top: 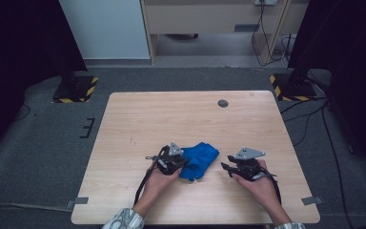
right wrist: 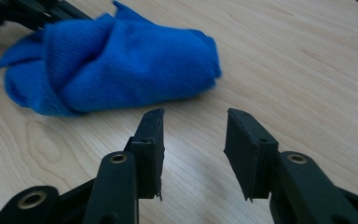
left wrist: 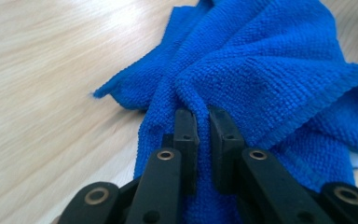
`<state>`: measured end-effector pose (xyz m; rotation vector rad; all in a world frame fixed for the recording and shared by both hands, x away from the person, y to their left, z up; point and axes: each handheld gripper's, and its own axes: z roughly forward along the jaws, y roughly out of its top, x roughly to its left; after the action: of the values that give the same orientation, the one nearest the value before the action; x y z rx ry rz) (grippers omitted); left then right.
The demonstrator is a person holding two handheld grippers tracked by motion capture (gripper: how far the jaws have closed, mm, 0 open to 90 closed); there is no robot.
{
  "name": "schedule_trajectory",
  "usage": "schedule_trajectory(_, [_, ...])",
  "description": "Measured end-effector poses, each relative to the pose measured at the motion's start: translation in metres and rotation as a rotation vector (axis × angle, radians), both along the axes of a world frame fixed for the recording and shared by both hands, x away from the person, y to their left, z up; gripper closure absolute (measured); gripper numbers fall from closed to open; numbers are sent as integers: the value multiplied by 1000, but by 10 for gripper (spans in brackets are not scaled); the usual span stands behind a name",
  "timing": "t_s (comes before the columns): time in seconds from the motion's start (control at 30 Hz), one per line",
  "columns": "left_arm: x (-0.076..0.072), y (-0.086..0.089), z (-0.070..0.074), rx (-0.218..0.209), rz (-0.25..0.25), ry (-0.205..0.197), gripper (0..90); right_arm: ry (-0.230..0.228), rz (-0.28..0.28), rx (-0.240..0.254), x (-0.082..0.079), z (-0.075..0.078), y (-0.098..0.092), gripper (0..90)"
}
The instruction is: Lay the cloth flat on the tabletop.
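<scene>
A crumpled blue cloth [top: 201,158] lies on the wooden table [top: 181,114], near its front middle. My left gripper [top: 185,165] is at the cloth's left side. In the left gripper view its jaws [left wrist: 204,112] stand almost together, pinching a raised fold of the cloth [left wrist: 261,60]. My right gripper [top: 225,167] hovers to the right of the cloth, apart from it. In the right gripper view its jaws [right wrist: 195,114] stand open over bare wood with nothing between them. The cloth [right wrist: 116,65] lies ahead and to the left, with the left gripper [right wrist: 18,11] behind it.
A small dark round disc [top: 223,103] is set in the table's far side. Two stand bases with yellow-black stripes [top: 76,89] [top: 290,87] sit on the floor beyond the far corners. Cables [top: 310,114] run along the right.
</scene>
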<state>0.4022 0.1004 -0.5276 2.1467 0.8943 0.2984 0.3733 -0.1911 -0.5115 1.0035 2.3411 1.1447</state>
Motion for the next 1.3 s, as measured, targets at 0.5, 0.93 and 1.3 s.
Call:
schedule_trajectory(0.5, [-6, 14, 17, -86, 20, -48, 588, -17, 147, 82, -20, 11, 37, 608])
schedule_trajectory(0.93, [-7, 13, 19, -81, -28, -30, 824, 14, 192, 71, -19, 2, 55, 677])
schedule_trajectory(1.3, [-5, 10, 13, -65, -31, -20, 791, 1, 176, 140, -12, 17, 43, 891])
